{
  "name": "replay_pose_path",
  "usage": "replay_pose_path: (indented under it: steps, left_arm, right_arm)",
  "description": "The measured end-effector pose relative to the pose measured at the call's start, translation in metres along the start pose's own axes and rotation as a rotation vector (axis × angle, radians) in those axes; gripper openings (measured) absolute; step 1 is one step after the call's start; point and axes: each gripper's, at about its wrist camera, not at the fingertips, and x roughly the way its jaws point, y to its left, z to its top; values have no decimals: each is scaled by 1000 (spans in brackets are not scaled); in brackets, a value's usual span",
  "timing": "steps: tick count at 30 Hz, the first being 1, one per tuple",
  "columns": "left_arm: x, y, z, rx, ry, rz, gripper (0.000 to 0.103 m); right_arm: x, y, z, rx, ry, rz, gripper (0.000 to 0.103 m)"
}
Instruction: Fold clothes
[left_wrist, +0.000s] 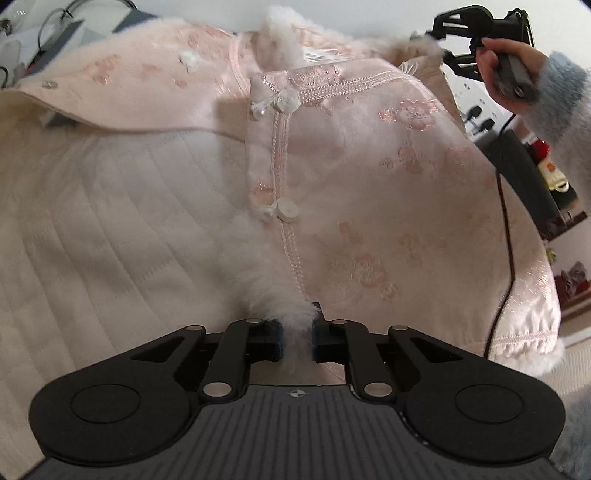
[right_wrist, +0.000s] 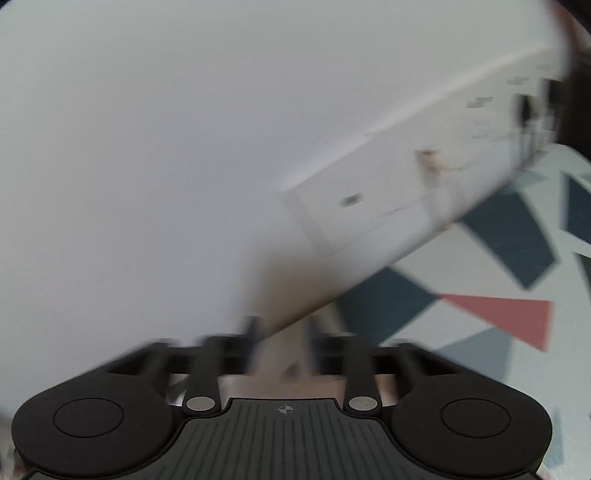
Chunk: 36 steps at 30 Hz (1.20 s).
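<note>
Jacket (left_wrist: 369, 155): soft, slippery satin; left gripper (left_wrist: 297, 341) pinched its fur hem; right gripper (right_wrist: 282, 349) half-open, empty.

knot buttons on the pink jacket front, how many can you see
2: one knot button at the collar corner, one lower down the placket above the fur hem. Others may be hidden.

No text, label or number is legible in either view.

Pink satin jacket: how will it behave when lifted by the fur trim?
The pink jacket probably droops: its opened front panel already lies limp. The satin sheen suggests slipping. The left gripper pinches only fluffy fur trim, so the hold may slide.
</note>
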Motion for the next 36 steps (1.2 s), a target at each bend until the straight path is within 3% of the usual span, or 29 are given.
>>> replay_pose_path:
  steps: [3, 10, 13, 15, 21, 26, 28, 30, 36]
  left_arm:
    - [-1, 0, -4, 30, 10, -10, 14]
    - [-5, -17, -4, 136, 70, -96, 13]
    - [-9, -31, -7, 213, 97, -165, 13]
    - [-9, -36, -11, 248, 129, -186, 13]
    - [-8, -28, -21, 239, 186, -219, 15]
    - [1, -13, -29, 137, 225, -189, 18]
    - [4, -12, -29, 129, 238, -178, 18]
    - [6, -12, -28, 131, 252, -167, 19]
    - [4, -9, -27, 112, 260, -172, 20]
  right_arm:
    - [-5, -5, -16, -39, 52, -2, 53]
    - [-51, 34, -85, -421, 90, 73, 53]
    - [-48, 42, -111, -507, 209, 115, 42]
    - [-39, 37, -122, -470, 252, 89, 34]
    - [-6, -6, -137, -233, 350, -2, 34]
    - [5, -17, -147, -169, 284, 55, 29]
    - [8, -18, -149, -99, 265, 99, 4]
    - [6, -14, -149, -41, 282, 163, 4]
    - [-15, -21, -128, 354, 302, 662, 4]
